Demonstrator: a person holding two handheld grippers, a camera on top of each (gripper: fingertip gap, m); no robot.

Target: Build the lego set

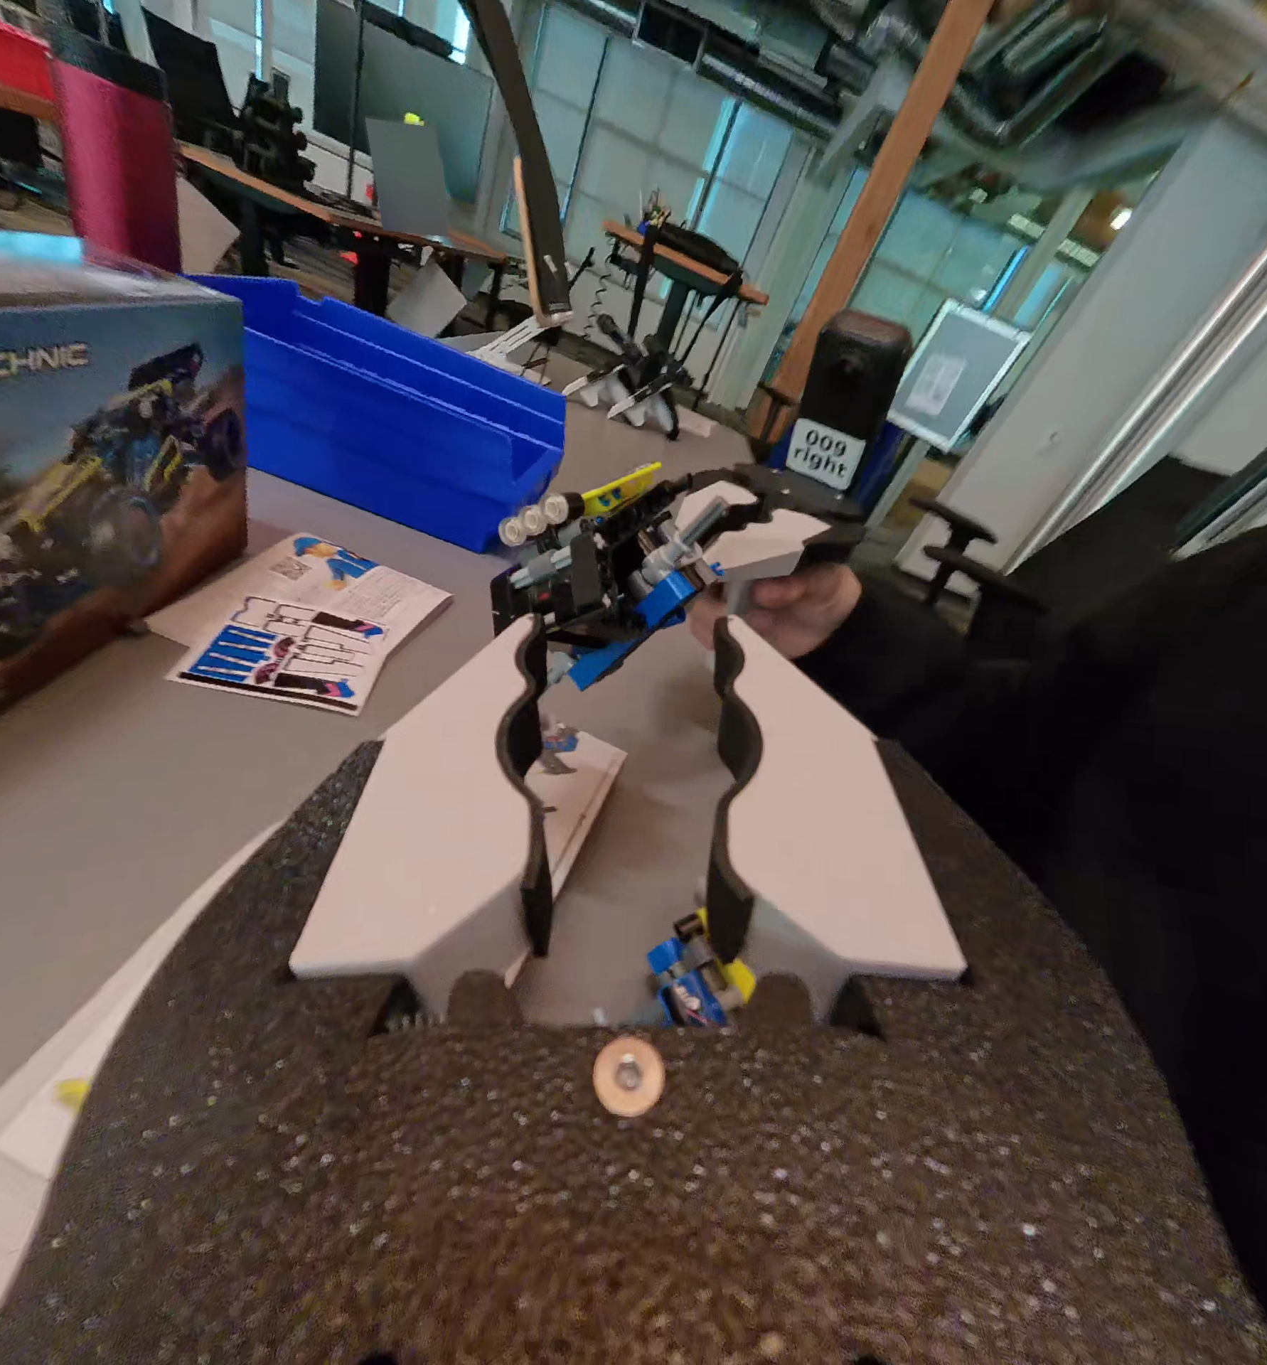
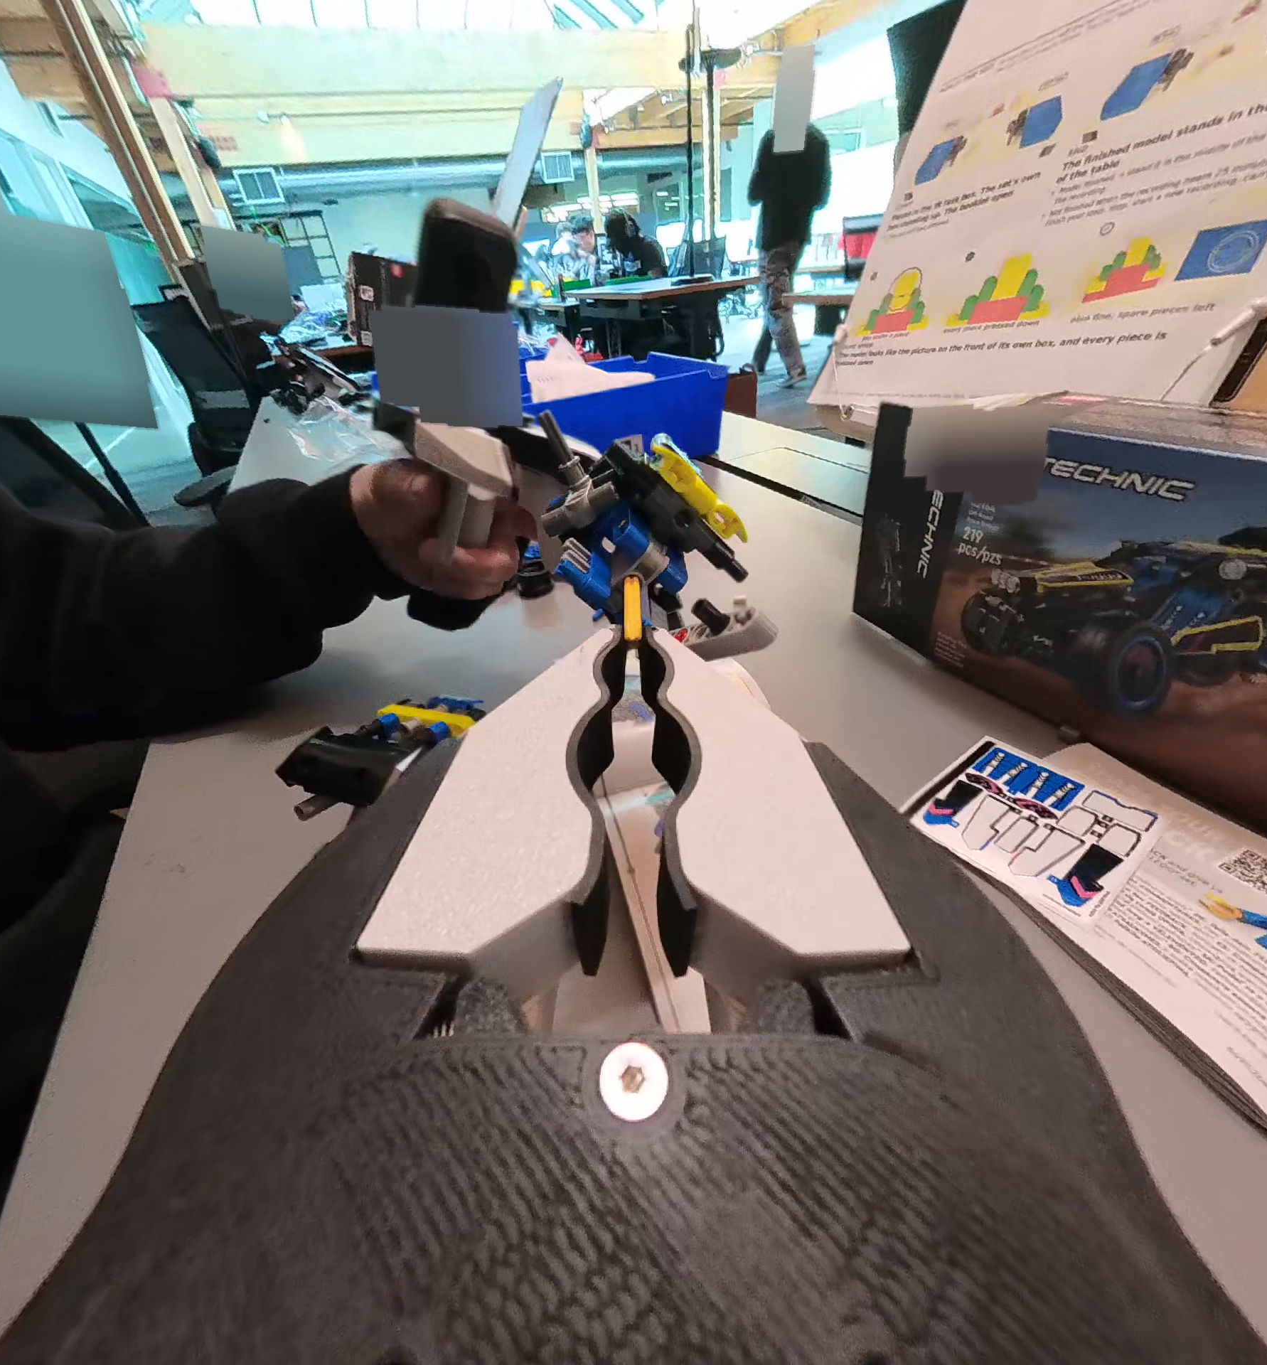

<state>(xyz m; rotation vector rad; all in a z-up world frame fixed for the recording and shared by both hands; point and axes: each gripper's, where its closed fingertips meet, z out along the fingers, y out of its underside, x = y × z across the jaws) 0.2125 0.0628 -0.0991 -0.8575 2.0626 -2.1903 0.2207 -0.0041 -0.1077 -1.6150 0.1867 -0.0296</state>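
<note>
- The left tool (image 1: pixel 627 635) has its jaws spread wide. A half-built toy car (image 1: pixel 586 569) in black, blue and yellow hangs above the table (image 1: pixel 135 812), right at its fingertips in the middle of the left wrist view.
- The left-hand pad (image 1: pixel 523 665) overlaps the black side of the toy car. The other pad stands just beside the blue part. I cannot tell whether the jaws are actually clamping it.
- The right tool (image 2: pixel 632 642) is closed tight on a thin yellow rod (image 2: pixel 632 606). The rod points up into the blue underside of the toy car, in the centre of the right wrist view.
- A hand (image 2: pixel 431 532) in a dark sleeve grips the left tool's handle, at middle left of the right wrist view.
- Loose pieces (image 2: pixel 394 731) in black, yellow and blue lie on the table at lower left of the right tool. A grey piece (image 2: pixel 741 631) lies just beyond its tips.
- The toy's box (image 2: pixel 1103 561) stands at the right of the right wrist view, with a propped instruction sheet (image 2: pixel 1059 185) above it.
- A booklet (image 1: pixel 364 591) with a sticker sheet (image 1: pixel 283 657) on it lies near the box.
- A blue bin (image 1: pixel 394 414) sits behind them, in the upper left of the left wrist view.
</note>
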